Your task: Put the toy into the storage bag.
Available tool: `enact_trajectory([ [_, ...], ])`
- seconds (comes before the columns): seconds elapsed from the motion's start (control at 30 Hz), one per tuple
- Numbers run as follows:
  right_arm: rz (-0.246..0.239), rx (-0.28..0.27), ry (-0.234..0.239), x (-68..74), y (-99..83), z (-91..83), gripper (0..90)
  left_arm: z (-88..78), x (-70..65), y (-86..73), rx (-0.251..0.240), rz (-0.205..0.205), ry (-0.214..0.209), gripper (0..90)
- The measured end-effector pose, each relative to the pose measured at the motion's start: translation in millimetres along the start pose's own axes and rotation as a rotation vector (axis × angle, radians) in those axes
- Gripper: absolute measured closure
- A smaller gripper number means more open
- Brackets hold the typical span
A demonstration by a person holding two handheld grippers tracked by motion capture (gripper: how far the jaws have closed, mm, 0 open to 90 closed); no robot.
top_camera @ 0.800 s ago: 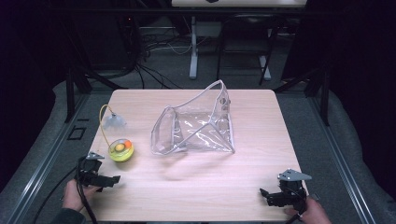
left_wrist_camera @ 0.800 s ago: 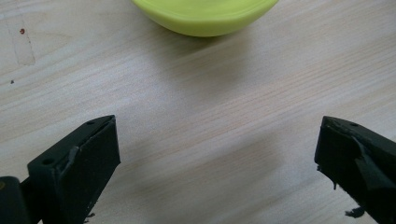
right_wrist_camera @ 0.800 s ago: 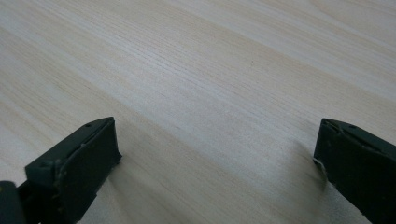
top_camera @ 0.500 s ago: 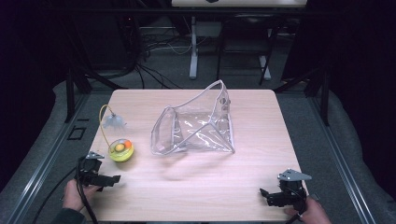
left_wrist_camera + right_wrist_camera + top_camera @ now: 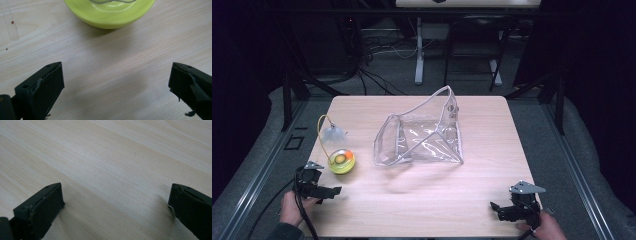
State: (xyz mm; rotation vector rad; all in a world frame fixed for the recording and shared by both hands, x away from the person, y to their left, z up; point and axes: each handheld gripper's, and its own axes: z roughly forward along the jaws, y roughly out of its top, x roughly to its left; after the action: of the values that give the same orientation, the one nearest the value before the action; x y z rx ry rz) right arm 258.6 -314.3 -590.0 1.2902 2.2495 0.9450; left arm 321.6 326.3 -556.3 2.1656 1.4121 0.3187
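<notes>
Facing yellow-green bowl (image 5: 110,13) close-up, left gripper (image 5: 116,85) jaws spread — high view adds clear bag (image 5: 422,135); right gripper (image 5: 116,205) jaws spread, empty.

High view overlooks table (image 5: 422,200); gripper views skim it.

Pale wood-grain table (image 5: 422,200), light beige with fine darker streaks. Lime-green round toy (image 5: 341,161) with an orange and dark centre, beside the clear plastic bag (image 5: 422,137) edged in pale grey trim. Thin yellow cord (image 5: 319,135) and a whitish translucent piece (image 5: 334,133) just beyond the toy. Black left tool (image 5: 329,190); black right tool (image 5: 497,209) topped by a grey plate.
</notes>
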Motion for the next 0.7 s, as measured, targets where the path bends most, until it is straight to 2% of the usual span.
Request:
enact_trajectory([
  [0.07,0.000,0.000,-0.001,0.0,0.0,0.0,0.0,-3.2,0.7,0.7,-0.021,-0.004,-0.015,0.0],
  [0.2,0.000,0.000,0.000,0.0,0.0,0.0,0.0,-6.9,-1.1,3.2,-0.041,0.008,-0.007,0.0],
  [0.43,0.000,0.000,0.000,0.0,0.0,0.0,0.0,-9.7,-1.3,9.6,-0.023,0.032,0.011,0.0],
  [0.7,0.000,0.000,0.000,0.0,0.0,0.0,0.0,-19.4,-1.4,20.7,-0.078,0.029,0.020,0.0],
])
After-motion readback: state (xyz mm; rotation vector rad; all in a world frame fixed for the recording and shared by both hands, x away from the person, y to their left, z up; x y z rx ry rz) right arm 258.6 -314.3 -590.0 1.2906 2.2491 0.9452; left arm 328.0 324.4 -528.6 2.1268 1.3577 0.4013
